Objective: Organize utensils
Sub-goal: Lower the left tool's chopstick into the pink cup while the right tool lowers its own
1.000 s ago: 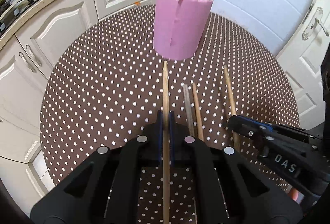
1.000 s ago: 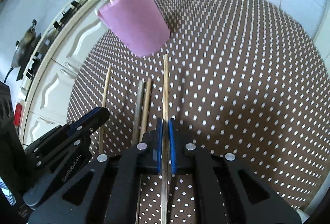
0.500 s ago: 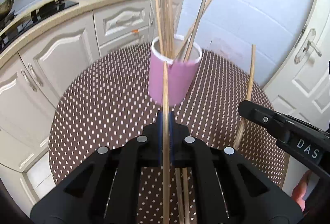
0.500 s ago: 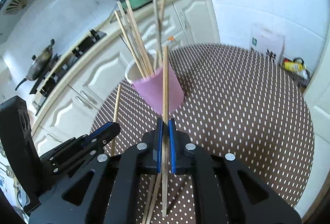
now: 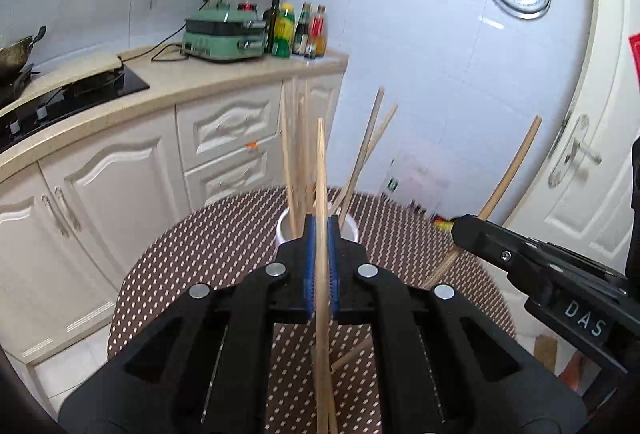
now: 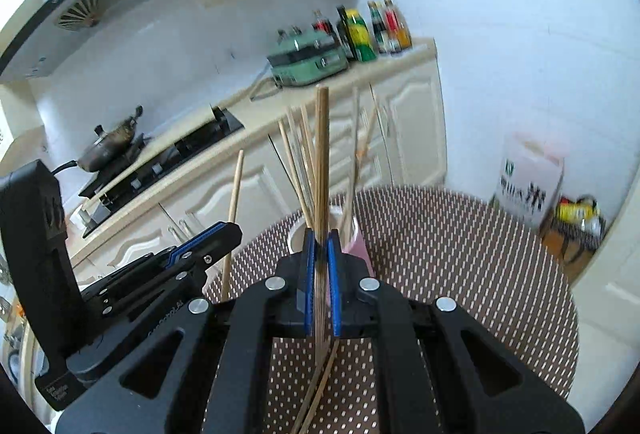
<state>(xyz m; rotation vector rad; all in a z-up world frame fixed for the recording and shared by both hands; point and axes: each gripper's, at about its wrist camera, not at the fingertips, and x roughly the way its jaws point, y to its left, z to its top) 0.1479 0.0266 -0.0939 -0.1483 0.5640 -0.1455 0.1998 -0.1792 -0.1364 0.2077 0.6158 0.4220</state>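
Note:
My left gripper (image 5: 320,234) is shut on a light wooden chopstick (image 5: 321,170) that stands upright in front of the pink holder (image 5: 282,226), whose white rim shows behind the fingers. My right gripper (image 6: 320,246) is shut on a darker chopstick (image 6: 322,154), also upright, just before the same pink holder (image 6: 362,242). Several chopsticks (image 6: 298,158) stand in the holder. The right gripper (image 5: 460,226) shows in the left wrist view with its chopstick (image 5: 516,162). The left gripper (image 6: 234,230) and its chopstick (image 6: 234,210) show in the right wrist view.
The holder stands on a round table with a brown dotted cloth (image 6: 460,234). Loose chopsticks (image 6: 320,390) lie on it below the grippers. A cream counter (image 5: 200,82) with cabinets, a stove, a green appliance (image 5: 224,38) and bottles is behind. A white door (image 5: 580,162) is at right.
Both grippers have lifted their chopsticks off the table and tilted them upright. Both views now look level at the holder and the kitchen instead of down on the table.

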